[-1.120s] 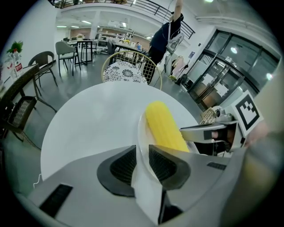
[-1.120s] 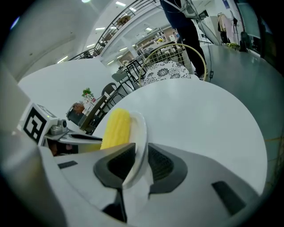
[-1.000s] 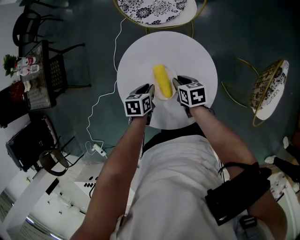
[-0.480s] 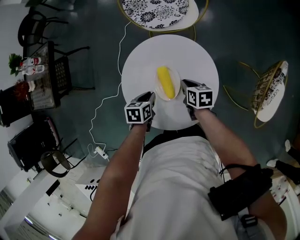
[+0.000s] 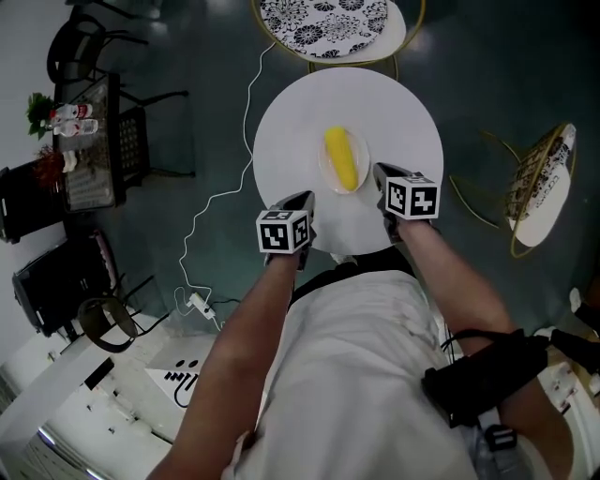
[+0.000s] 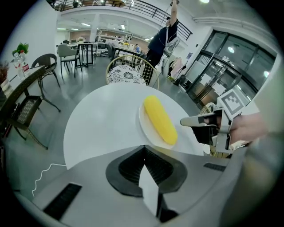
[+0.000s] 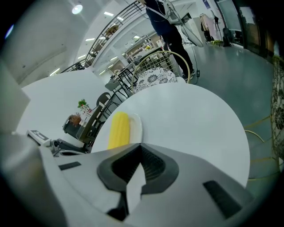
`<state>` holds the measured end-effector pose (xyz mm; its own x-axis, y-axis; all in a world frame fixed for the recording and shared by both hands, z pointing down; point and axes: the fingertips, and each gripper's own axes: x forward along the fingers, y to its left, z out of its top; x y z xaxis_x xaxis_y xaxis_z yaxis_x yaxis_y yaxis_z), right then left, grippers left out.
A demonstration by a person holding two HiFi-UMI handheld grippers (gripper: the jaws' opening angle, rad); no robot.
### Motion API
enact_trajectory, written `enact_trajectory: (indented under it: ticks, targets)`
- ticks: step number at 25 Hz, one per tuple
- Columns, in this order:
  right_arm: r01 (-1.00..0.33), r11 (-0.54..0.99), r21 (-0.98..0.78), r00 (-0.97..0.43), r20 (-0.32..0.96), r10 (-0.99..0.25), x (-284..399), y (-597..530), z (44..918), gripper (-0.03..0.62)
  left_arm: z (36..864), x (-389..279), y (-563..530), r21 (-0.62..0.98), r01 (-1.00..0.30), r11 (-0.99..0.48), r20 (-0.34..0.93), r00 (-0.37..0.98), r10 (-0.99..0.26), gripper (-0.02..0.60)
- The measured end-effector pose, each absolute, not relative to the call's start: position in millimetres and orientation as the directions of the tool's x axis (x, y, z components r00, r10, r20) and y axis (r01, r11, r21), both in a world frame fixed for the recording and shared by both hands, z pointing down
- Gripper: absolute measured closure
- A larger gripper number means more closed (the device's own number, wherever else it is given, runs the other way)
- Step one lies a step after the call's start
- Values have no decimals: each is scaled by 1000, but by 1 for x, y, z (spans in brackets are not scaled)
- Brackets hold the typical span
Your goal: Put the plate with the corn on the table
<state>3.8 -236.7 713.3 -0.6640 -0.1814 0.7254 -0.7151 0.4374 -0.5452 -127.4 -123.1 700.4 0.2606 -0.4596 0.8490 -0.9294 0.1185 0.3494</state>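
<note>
A yellow corn cob (image 5: pixel 343 158) lies on a small white plate (image 5: pixel 328 176), which rests on the round white table (image 5: pixel 394 112). The left gripper (image 5: pixel 303 200) is over the table's near edge, a short way to the near left of the plate, jaws shut and empty. The right gripper (image 5: pixel 382 172) is just right of the plate and apart from it, also shut with nothing held. From the left gripper view the corn (image 6: pixel 159 119) and plate (image 6: pixel 142 120) lie ahead, with the right gripper (image 6: pixel 188 122) beside them. The right gripper view has the corn (image 7: pixel 118 129) ahead to the left.
A gold-framed chair with a patterned cushion (image 5: pixel 328 23) stands behind the table, and another (image 5: pixel 539 183) at the right. A white cable (image 5: pixel 220 187) trails over the floor on the left. A dark table with chairs (image 5: pixel 89 141) is farther left. A person (image 6: pixel 162 35) stands far off.
Both grippers have drawn back from the plate's two sides toward the table's near edge. The plate with the corn has stayed on the table.
</note>
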Motion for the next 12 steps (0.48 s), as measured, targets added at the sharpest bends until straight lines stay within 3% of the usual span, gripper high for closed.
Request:
enact_trajectory:
  ticks: [12]
  targets:
    - [-729,434,-530,-656,723,-219,26,-186,684,586,669,-124,-76,418,-902,107,769,289,-570,574]
